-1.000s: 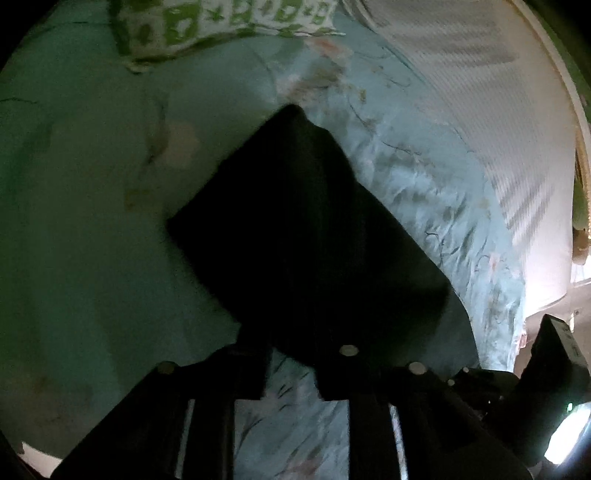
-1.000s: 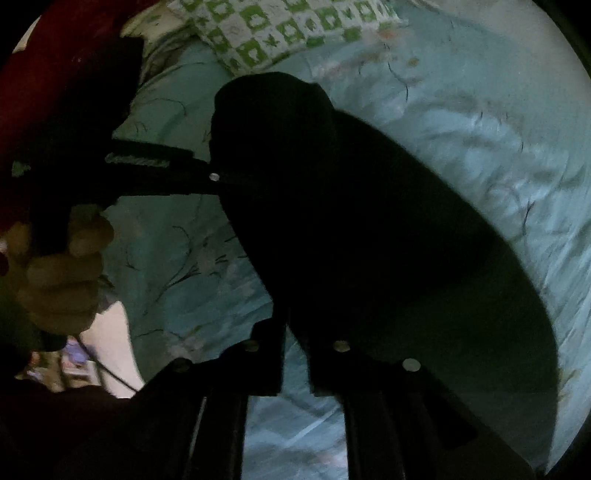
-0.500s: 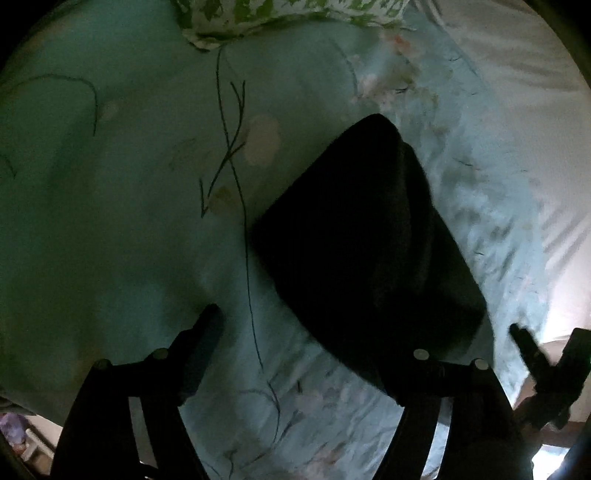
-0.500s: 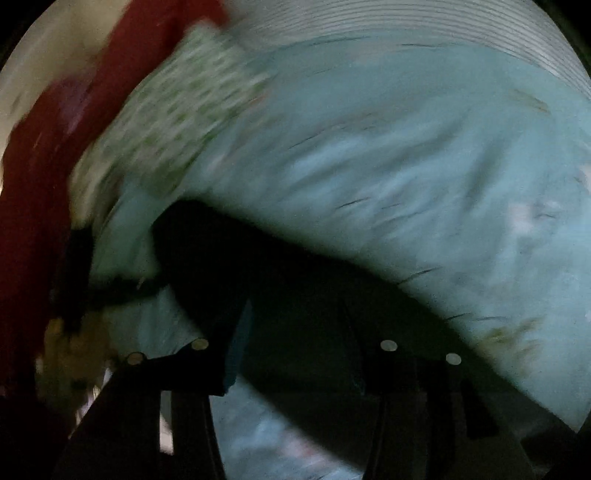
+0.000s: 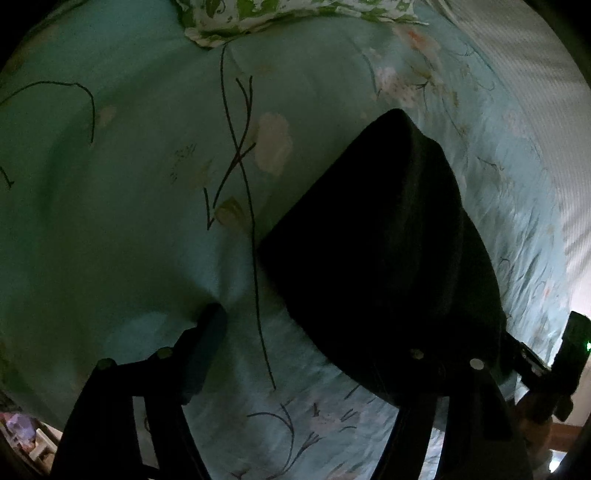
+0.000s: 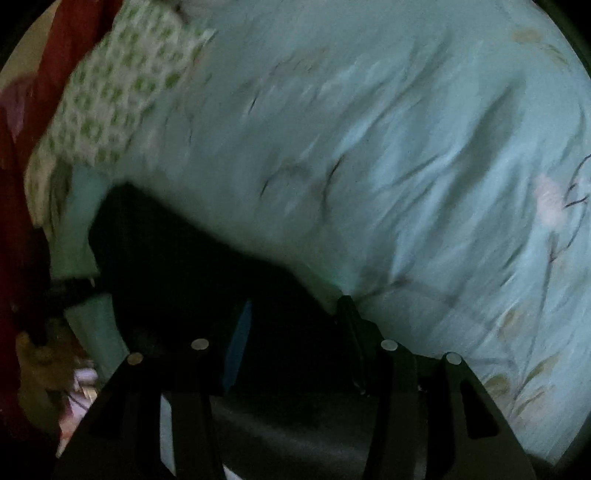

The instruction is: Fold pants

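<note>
lying folded on the bedsheet (image 5: 147,221) below the pillow (image 5: 295,14), the pants (image 5: 388,258) look loose; left gripper (image 5: 325,332) closing slightly on nothing, right gripper (image 6: 291,314) half-spread, empty. either could snag and undo the fold.

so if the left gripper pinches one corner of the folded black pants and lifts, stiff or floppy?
Probably floppy: the pants are dark cloth lying flat in a soft-edged fold on the bedsheet, so layers would likely sag and unfold. Likely light for their size. Pushing may drag and bunch them, since the sheet already wrinkles. The left gripper, jaws closing, grips nothing yet.
</note>
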A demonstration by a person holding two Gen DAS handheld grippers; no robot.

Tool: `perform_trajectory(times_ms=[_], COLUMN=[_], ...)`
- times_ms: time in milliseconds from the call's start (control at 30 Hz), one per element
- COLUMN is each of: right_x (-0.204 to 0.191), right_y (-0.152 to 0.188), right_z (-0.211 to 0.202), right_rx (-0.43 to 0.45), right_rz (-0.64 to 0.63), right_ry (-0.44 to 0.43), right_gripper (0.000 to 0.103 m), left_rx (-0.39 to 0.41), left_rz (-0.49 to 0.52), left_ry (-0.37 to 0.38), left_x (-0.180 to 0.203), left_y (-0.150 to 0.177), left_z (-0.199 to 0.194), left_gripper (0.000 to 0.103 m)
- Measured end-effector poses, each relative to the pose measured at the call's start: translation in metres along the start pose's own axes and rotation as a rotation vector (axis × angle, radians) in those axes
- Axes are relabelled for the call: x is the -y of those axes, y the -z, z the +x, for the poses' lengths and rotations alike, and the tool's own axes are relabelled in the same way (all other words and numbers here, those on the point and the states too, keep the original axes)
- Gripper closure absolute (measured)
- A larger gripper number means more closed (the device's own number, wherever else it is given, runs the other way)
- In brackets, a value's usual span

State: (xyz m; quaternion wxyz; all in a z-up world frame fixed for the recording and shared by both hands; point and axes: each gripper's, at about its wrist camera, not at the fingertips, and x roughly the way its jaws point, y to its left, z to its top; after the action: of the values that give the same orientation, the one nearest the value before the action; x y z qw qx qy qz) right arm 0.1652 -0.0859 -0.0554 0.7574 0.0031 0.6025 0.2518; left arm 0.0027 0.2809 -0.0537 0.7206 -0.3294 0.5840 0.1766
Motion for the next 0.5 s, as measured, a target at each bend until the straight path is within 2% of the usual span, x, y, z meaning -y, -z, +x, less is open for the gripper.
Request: perform_trajectory(times_ms=[100,200,267,333,367,433,467,500], right_x=[-0.01,-0.001,0.007,0.007,0.004,-0.006,-0.014,-0.022], right_y=[-0.001,-0.017,-0.024,-0.023,-0.021,-0.014,-0.011,-0.011], right_z=[-0.002,-0.001,0.006,0.009,0.009,0.003,-0.006,-0.016], right_rx=[-0.018,0.008,0.027,0.045,0.045,0.031,0.048,0.076], right_rz=[-0.091,-0.038,0.032,0.06,0.056,0.035,0.004,-0.023], right_ry=[0.045,0.008,-0.054,-0.069,-0.068,-0.057,-0.043,-0.034], right_gripper=[0.054,0.054,0.054,0.055,0.064,0.079,0.082,0.082], left_rx=[-0.009,0.006,0.035,0.055,0.07,0.107,0.125,0.171], left_rz=[-0.014,-0.017,-0.005,0.042,0.064,0.092,0.096,0.111], left_ry=[-0.006,-0.024,-0.034,0.0,-0.002,0.029,0.057,0.122], left_x=[0.004,0.008,0.014,0.024,0.027,0.028,0.026,0.024], left_y=[-0.008,-0.013,-0.014,-0.012,-0.011,-0.008,-0.006,-0.001], left_z=[0.004,0.006,0.006,0.003,-0.001,-0.015,-0.022,-0.039], left_gripper=[0.03,0.031,0.041,0.074,0.081,0.089,0.09,0.091])
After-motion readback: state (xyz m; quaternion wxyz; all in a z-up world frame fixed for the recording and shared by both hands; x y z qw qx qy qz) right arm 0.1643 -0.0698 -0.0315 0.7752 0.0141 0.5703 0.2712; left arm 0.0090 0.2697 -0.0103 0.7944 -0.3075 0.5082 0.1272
